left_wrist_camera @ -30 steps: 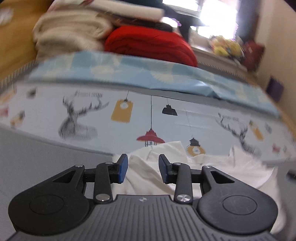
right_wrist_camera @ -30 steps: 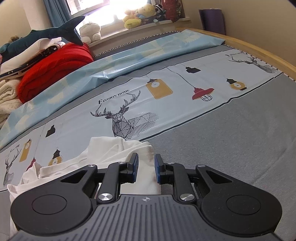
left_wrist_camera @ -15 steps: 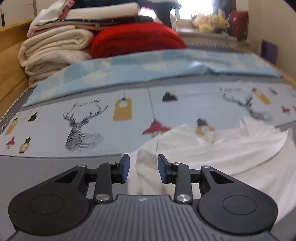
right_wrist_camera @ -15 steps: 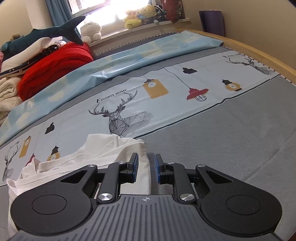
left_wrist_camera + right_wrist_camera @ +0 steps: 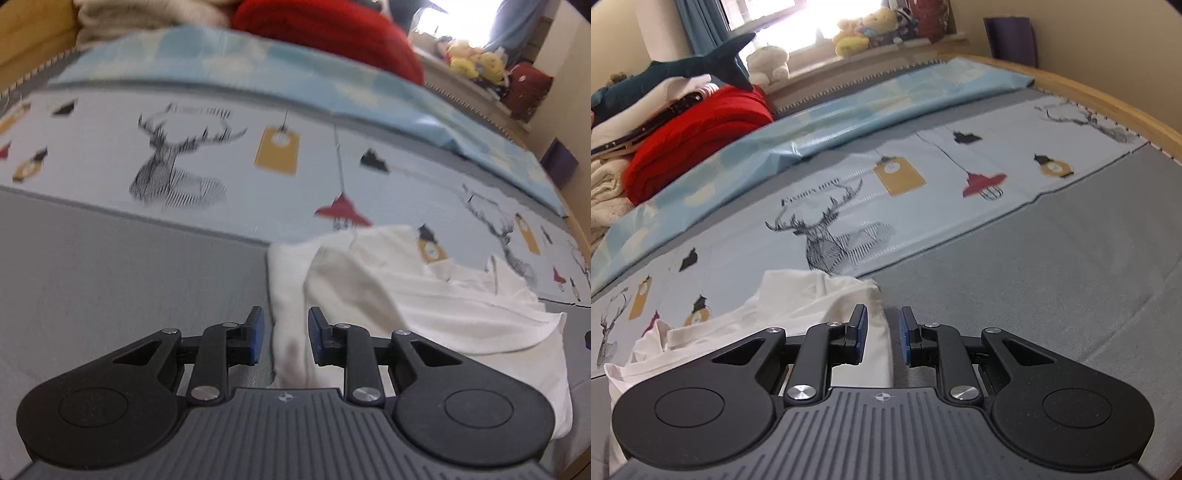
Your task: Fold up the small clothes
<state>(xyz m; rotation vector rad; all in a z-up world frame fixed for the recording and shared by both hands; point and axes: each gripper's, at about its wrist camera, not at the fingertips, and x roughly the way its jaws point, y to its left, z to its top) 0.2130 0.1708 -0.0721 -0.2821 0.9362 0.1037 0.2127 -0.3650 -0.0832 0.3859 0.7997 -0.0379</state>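
White garment (image 5: 424, 302) lies rumpled low in both frames on the grey bed cover (image 5: 129, 280). Its edge passes between the parted blue pads of the left gripper (image 5: 284, 334), unpinched. The right gripper (image 5: 883, 334), narrowly parted, straddles the cloth's other edge. A deer-print sheet (image 5: 849, 206) spans mid-frame.
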